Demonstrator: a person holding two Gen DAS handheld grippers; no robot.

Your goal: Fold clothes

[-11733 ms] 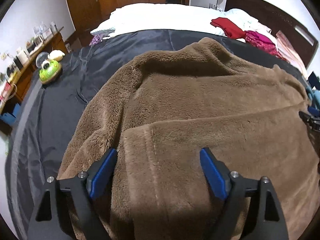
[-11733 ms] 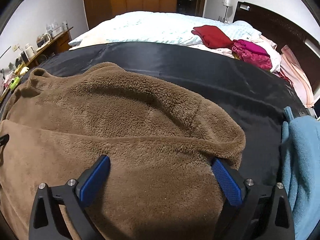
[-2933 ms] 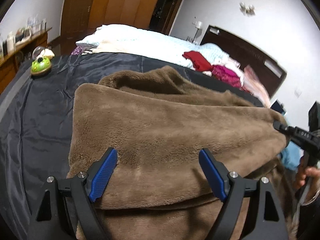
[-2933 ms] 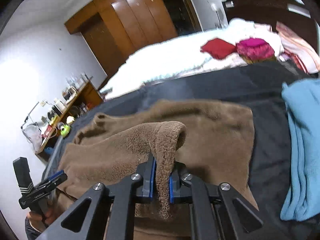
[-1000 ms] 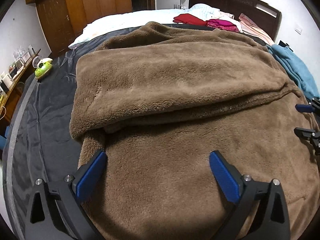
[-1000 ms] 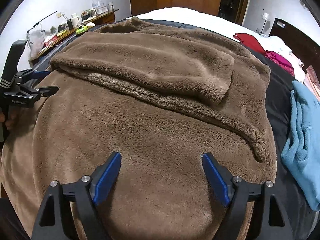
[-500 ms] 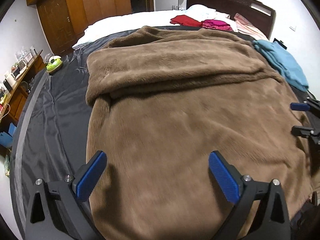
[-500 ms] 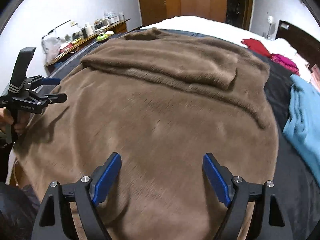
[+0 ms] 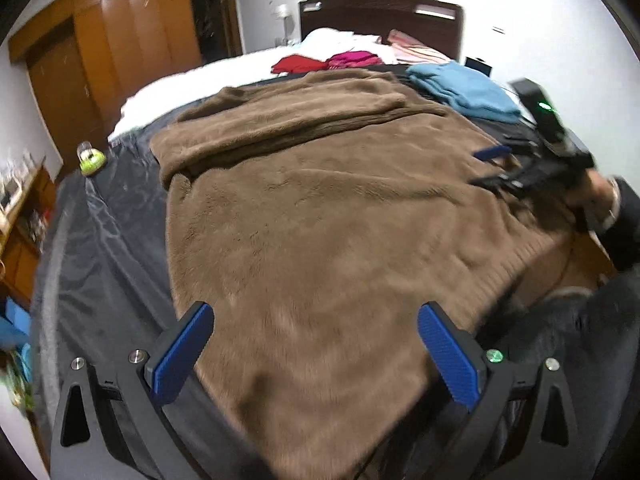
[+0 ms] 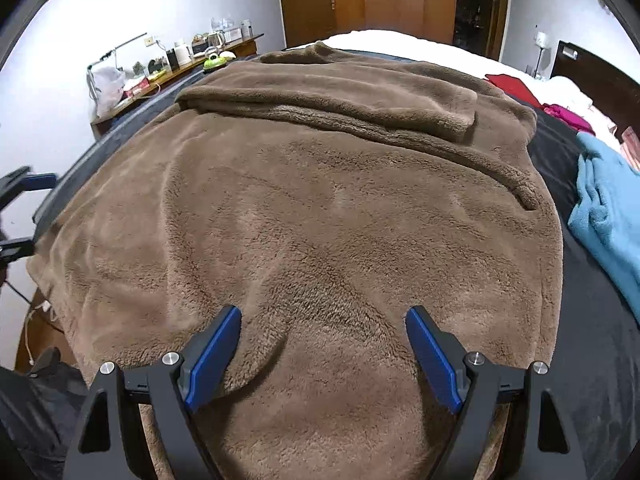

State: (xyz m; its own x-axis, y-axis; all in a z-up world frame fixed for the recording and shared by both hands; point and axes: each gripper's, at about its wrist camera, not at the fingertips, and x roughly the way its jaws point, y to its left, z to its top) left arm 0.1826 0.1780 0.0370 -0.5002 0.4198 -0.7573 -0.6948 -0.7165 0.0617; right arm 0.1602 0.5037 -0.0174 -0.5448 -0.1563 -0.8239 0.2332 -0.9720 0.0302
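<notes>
Left gripper point(image 9: 316, 354) gapes wide, blue pads point(image 9: 182, 354) well apart, gripping nothing. Right gripper point(image 10: 322, 354) stands the same — jaws spread, empty — and from the left wrist view a hand point(image 9: 596, 196) holds it by the handle, dark sleeve point(image 9: 624, 224) behind.

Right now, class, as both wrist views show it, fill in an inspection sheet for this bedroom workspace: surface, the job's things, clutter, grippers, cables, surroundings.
Surface: bed under a dark sheet.
Job's things: brown fleece garment spread flat, its sleeves folded across the far end; near hem hangs over the bed edge.
Clutter: folded blue garment, red garment and magenta garment by the headboard; green toy on the sheet.
Grippers: left gripper and right gripper both open, holding nothing, above the near hem.
Cables: white cable by the bed frame.
Surroundings: wooden wardrobe, cluttered side counter.
</notes>
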